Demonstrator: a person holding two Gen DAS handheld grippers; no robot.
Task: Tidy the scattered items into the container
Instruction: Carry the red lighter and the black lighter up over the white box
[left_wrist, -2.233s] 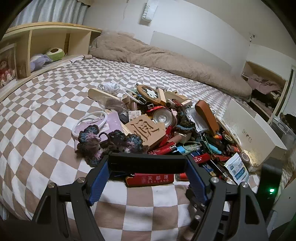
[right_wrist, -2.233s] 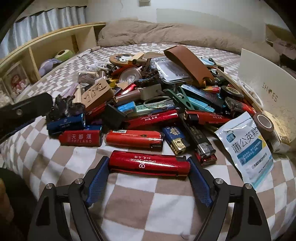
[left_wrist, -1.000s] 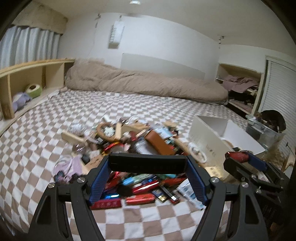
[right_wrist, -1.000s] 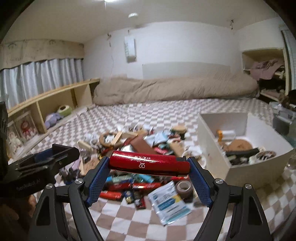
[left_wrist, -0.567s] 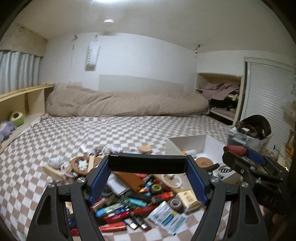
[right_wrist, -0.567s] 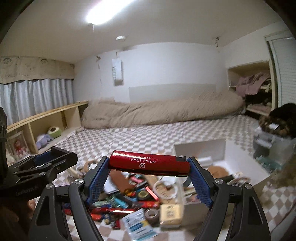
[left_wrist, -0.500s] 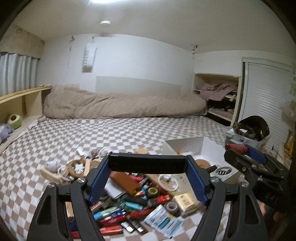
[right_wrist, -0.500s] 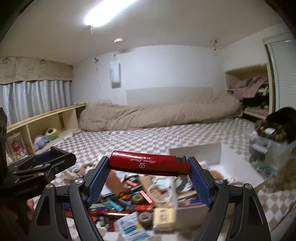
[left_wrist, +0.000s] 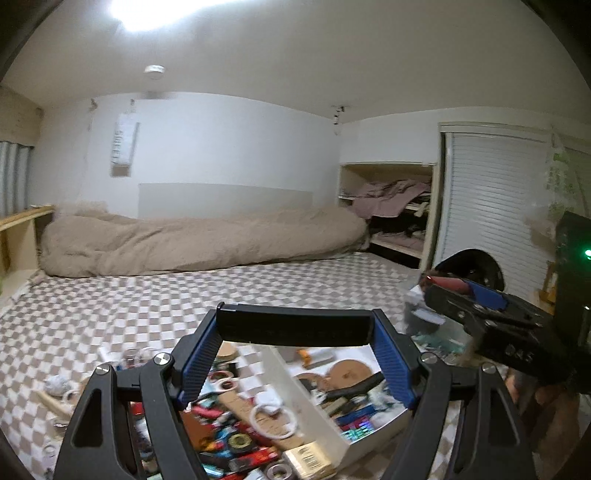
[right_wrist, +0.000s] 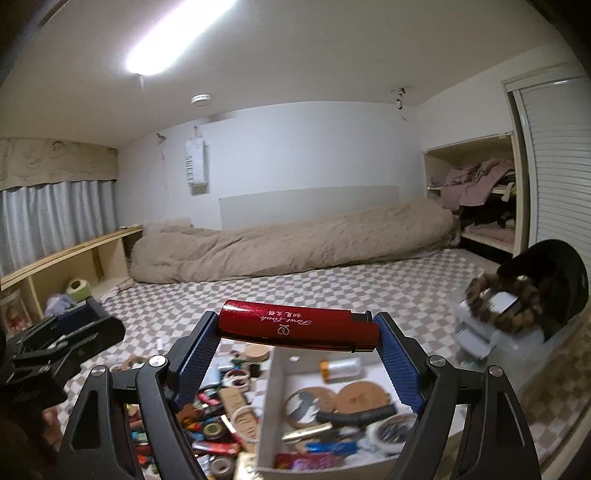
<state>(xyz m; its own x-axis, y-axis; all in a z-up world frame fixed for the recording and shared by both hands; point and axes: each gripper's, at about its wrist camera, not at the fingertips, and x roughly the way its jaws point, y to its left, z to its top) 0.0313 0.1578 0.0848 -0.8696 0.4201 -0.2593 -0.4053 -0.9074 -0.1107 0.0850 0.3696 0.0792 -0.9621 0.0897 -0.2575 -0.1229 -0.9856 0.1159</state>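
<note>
- The right gripper (right_wrist: 297, 330) clamps a red lighter (right_wrist: 291, 325) end to end between its blue pads, lying level across the tips.
- The left gripper (left_wrist: 293, 326) grips a black bar-shaped item (left_wrist: 293, 325), likely another lighter, the same way; what it is exactly I cannot tell.
- Just below and beyond both sets of tips sits the white box (right_wrist: 271, 373), the container, already holding cork discs, a tape roll and other bits.
- To the box's left, a heap of scattered items (right_wrist: 218, 413) lies on the checked bedspread (right_wrist: 332, 291); the tidying looks far from finished.
- Judged step: carry both pieces over the box and drop them in.
- To do it well, bring each claw past the near wall and centre it over the open interior before parting the pads, low enough that the piece does not bounce out.
- Release one side at a time, keeping the two tools apart; they hang close together here.
- Farther off, a beige duvet (right_wrist: 295, 243) lies along the wall.
</note>
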